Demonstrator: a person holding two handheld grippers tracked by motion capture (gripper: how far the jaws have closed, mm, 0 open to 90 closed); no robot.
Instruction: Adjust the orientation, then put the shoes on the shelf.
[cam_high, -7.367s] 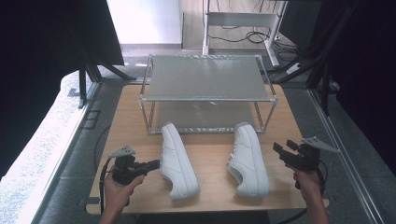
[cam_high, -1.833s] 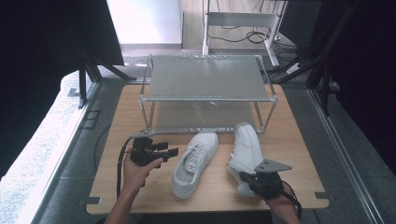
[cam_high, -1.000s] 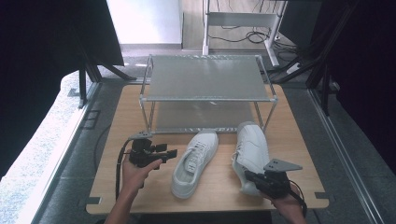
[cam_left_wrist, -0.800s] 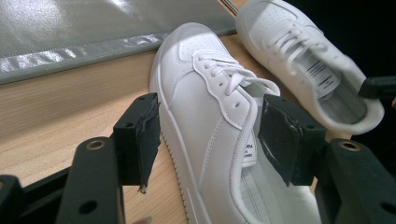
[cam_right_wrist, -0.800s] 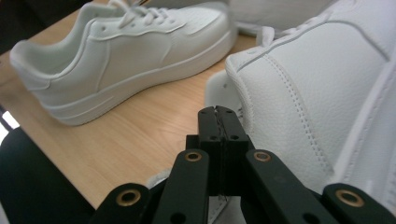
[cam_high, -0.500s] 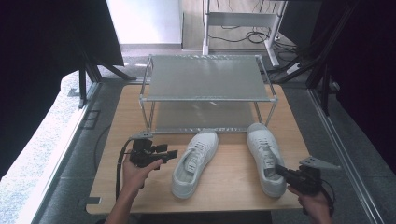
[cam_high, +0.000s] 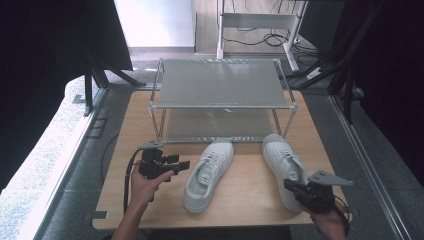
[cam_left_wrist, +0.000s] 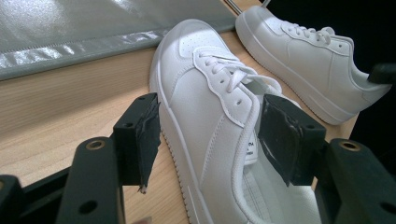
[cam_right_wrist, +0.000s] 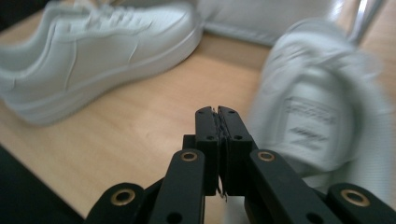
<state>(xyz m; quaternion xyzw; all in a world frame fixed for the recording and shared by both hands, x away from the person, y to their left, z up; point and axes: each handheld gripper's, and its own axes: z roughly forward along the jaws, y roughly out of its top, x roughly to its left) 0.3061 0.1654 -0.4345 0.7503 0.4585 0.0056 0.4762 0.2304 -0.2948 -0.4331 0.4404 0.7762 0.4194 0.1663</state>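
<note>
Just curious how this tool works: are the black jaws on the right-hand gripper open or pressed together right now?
Shut. In the right gripper view the right gripper has its two black jaws pressed together, nothing between them.

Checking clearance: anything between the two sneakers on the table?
No. In the high view only bare wooden tabletop separates the left sneaker from the right sneaker; the right gripper view agrees.

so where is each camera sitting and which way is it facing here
High view: above the person's side, looking forward and down at the table, rack, both forearms, left gripper, right gripper.
Left gripper view: on the left gripper, open jaws facing the left shoe.
Right gripper view: on the right gripper, jaws shut, beside the right shoe's heel.
All share both shoes.
</note>
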